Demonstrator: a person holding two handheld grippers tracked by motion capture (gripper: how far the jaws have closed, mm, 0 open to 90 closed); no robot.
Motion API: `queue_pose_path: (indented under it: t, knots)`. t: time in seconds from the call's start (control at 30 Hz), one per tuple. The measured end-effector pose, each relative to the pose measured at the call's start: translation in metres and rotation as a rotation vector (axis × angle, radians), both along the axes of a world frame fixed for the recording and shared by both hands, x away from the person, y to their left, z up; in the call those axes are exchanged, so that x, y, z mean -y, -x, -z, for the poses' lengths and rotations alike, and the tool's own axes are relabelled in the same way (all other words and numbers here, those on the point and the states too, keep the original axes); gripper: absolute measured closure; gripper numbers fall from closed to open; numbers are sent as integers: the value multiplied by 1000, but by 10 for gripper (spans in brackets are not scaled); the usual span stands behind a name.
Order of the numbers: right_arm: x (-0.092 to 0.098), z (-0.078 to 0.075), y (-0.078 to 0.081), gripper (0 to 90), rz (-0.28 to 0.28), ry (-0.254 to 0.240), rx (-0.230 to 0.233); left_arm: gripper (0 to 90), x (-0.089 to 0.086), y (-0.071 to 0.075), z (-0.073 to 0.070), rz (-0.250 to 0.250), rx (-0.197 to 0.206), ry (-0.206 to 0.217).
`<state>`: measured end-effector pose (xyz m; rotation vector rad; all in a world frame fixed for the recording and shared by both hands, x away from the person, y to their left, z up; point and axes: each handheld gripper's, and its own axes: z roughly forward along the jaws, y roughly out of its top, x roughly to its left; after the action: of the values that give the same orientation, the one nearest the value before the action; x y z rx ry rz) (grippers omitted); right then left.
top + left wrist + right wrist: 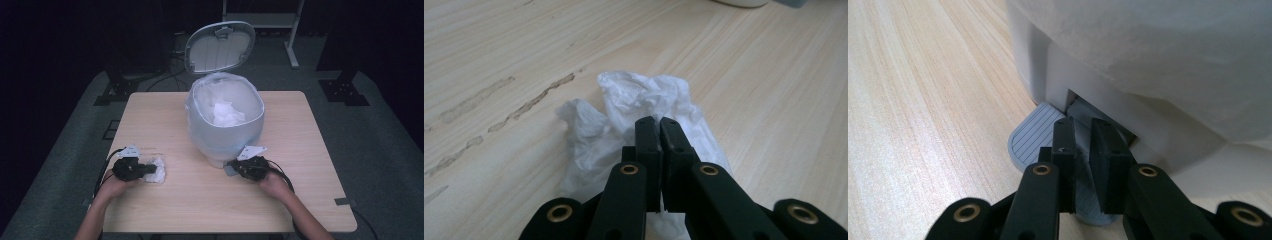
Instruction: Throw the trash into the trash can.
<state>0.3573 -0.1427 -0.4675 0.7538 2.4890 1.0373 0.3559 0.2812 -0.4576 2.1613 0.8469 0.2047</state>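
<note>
No brand, label or readable writing showed on any surface. A crumpled white tissue wad (644, 107) lay on the pale wooden tabletop (200, 200), near its front left part, well apart from the white pedal bin lined with a thin translucent bag (225, 117). The left gripper (657, 121) had its black fingers (646, 135) pressed together, pinching the near part of the tissue, which bulged out ahead of and to both sides of the tips. The wad was irregular; in the left gripper view its longer stretch ran roughly from lower left to upper right, slanting away from the fingers. The bin's white oval lid (220, 46) stood raised. The right gripper (1083, 122) held its fingers nearly closed, with a narrow gap between them, above the grey ribbed foot pedal (1030, 137) at the bin's base; whether they touched the pedal could not be told.
</note>
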Motion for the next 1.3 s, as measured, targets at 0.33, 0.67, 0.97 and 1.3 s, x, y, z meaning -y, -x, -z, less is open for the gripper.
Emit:
queue_pose_path:
  t: [0.33, 0.67, 0.97, 1.3]
  knots:
    - [0, 0, 0, 804, 1, 5, 5, 885, 7, 4, -13, 25, -3, 31]
    - [-1, 0, 1, 804, 2, 5, 2, 884, 6, 8, -27, 44, -8, 57]
    - [0, 0, 0, 804, 0, 6, 2, 884, 8, 11, -39, 66, -13, 66]
    - [0, 0, 0, 804, 1, 6, 0, 884, 11, 12, -53, 95, -17, 66]
